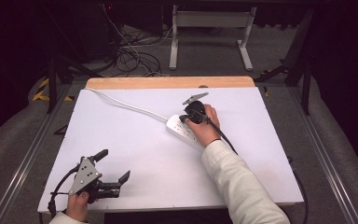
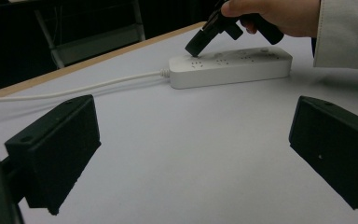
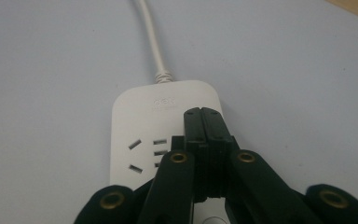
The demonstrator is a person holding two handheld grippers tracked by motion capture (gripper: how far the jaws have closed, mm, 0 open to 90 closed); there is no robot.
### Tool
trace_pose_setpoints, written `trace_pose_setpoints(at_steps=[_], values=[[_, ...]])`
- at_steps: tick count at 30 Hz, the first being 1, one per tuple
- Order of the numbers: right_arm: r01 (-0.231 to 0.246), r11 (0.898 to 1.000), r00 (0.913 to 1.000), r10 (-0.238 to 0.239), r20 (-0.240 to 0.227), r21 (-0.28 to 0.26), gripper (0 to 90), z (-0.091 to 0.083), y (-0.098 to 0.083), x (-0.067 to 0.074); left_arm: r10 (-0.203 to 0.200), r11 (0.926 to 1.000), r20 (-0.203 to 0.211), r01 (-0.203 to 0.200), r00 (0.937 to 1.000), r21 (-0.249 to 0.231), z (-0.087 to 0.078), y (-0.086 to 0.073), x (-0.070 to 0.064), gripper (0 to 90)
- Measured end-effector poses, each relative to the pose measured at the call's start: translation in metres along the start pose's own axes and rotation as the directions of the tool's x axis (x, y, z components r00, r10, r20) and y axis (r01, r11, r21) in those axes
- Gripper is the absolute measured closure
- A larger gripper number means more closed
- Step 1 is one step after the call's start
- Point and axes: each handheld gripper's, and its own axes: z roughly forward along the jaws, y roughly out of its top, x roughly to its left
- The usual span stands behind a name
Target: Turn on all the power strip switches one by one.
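My right gripper (image 3: 204, 114), jaws pinched together & empty, presses the power strip (image 1: 185, 132); left gripper (image 1: 114, 165) idles wide; a push off-centre could skid it.

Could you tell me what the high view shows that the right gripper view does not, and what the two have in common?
High view alone: the left gripper, open, near the table's front left corner; the person's hands and sleeve; the wooden far edge; floor cables beyond the table.

Right gripper view alone: the power strip's socket slots close up, faint embossed lettering near the cord end, and the right gripper's fingers shut together just above the strip.

Both: the white power strip, its white cord and the right gripper at the strip's cord end.
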Motion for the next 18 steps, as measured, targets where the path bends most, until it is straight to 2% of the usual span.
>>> trace_pose_setpoints(at_steps=[18], values=[[0.001, 1.000, 0.9997, -0.002, 0.026, 0.014, 90.0, 0.0023, 0.0000, 0.0033, -0.007, 1.0000, 0.002, 0.007, 1.0000, 0.002, 0.0003, -0.0003, -0.0005, 2.1]])
